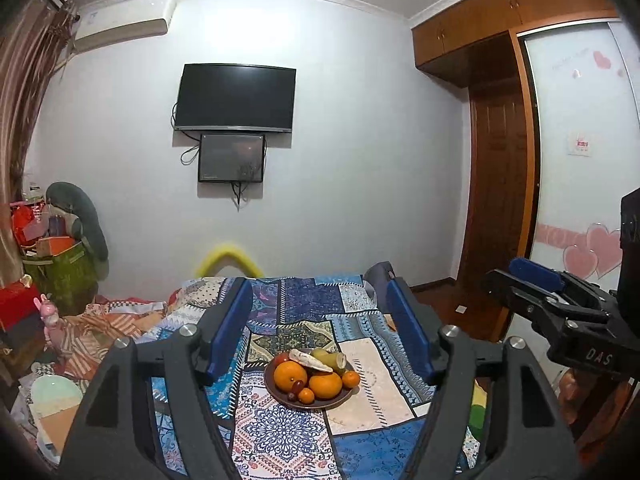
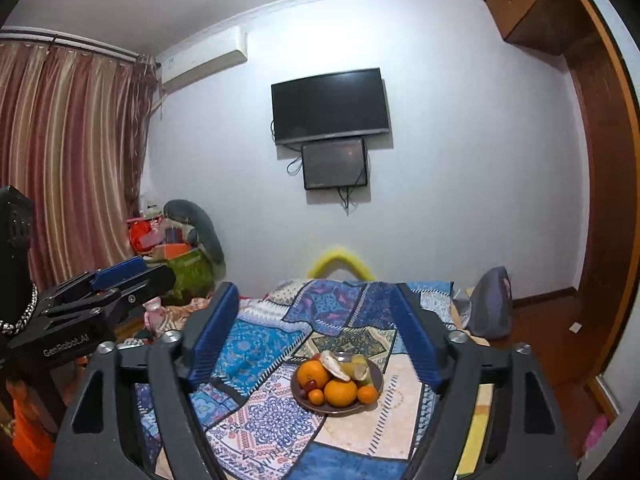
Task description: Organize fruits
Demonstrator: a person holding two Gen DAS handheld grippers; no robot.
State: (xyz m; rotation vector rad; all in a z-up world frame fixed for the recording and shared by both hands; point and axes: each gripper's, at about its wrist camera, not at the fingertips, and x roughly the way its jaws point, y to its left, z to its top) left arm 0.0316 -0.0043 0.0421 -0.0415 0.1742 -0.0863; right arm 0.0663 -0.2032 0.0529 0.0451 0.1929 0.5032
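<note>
A brown plate [image 1: 328,404] stands on a patchwork cloth [image 1: 280,440] and holds piled fruit. The pile has two big oranges [image 1: 290,376], small tangerines [image 1: 351,379], a pale banana [image 1: 310,360], a green pear [image 1: 326,356] and a red apple [image 1: 282,358]. My left gripper [image 1: 319,292] hangs open above and short of the plate, its blue pads wide apart with nothing between them. In the right wrist view the same plate [image 2: 344,412] and its oranges [image 2: 340,392] lie ahead and below. My right gripper [image 2: 316,292] is open and empty too. The two grippers are side by side.
A television [image 1: 236,98] and a smaller screen hang on the far wall. Boxes and bags [image 1: 52,256] are heaped on the floor at the left by the curtain [image 2: 68,152]. A wooden wardrobe [image 1: 496,168] stands at the right. A grey bag [image 2: 490,304] sits at the cloth's far right corner.
</note>
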